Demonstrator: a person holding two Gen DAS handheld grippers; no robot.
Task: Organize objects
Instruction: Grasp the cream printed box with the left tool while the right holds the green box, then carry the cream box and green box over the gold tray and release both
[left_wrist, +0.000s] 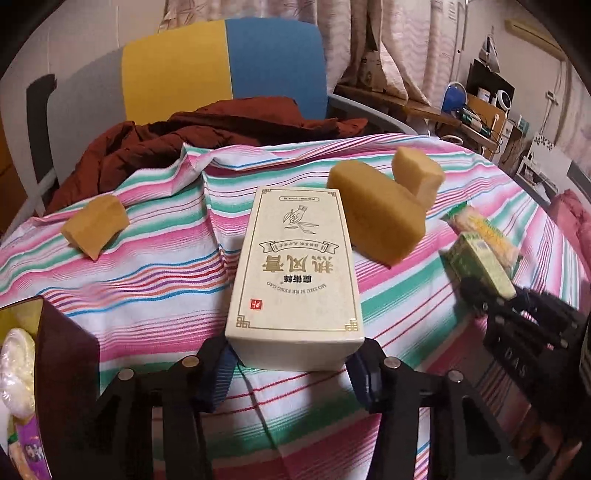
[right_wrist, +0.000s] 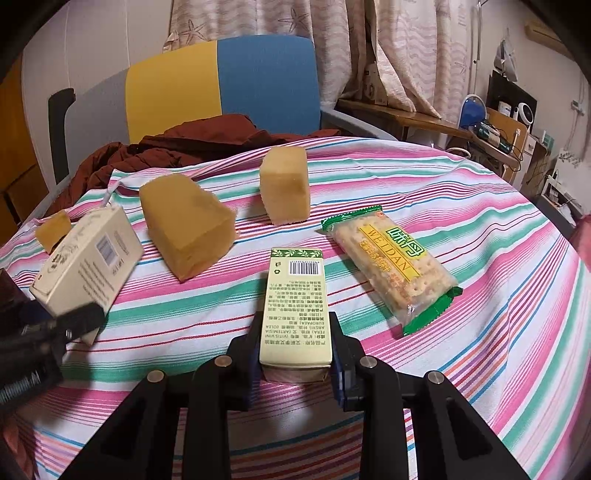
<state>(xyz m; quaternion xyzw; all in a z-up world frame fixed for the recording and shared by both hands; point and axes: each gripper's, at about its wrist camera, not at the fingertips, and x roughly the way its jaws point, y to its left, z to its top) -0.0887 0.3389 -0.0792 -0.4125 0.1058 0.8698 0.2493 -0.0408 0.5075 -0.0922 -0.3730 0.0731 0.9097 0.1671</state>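
A cream box with gold print (left_wrist: 295, 266) lies lengthwise between the fingers of my left gripper (left_wrist: 293, 369), whose pads press on its near end. In the right wrist view the same cream box (right_wrist: 88, 258) sits tilted in the left gripper (right_wrist: 55, 328). My right gripper (right_wrist: 295, 373) is shut on a narrow green-topped box (right_wrist: 295, 306) with a barcode. A packet of crackers (right_wrist: 391, 269) lies just right of it. Three yellow sponge blocks rest on the striped cloth: a large one (right_wrist: 188, 229), a taller one (right_wrist: 284, 184) and a small one (right_wrist: 53, 230).
A striped cloth (right_wrist: 480, 240) covers the table. Behind the table stands a yellow and blue chair (right_wrist: 221, 85) with a red-brown jacket (right_wrist: 192, 138) on it. A dark container (left_wrist: 62, 350) holding packets is at the near left. Cluttered shelves (right_wrist: 506, 122) fill the right background.
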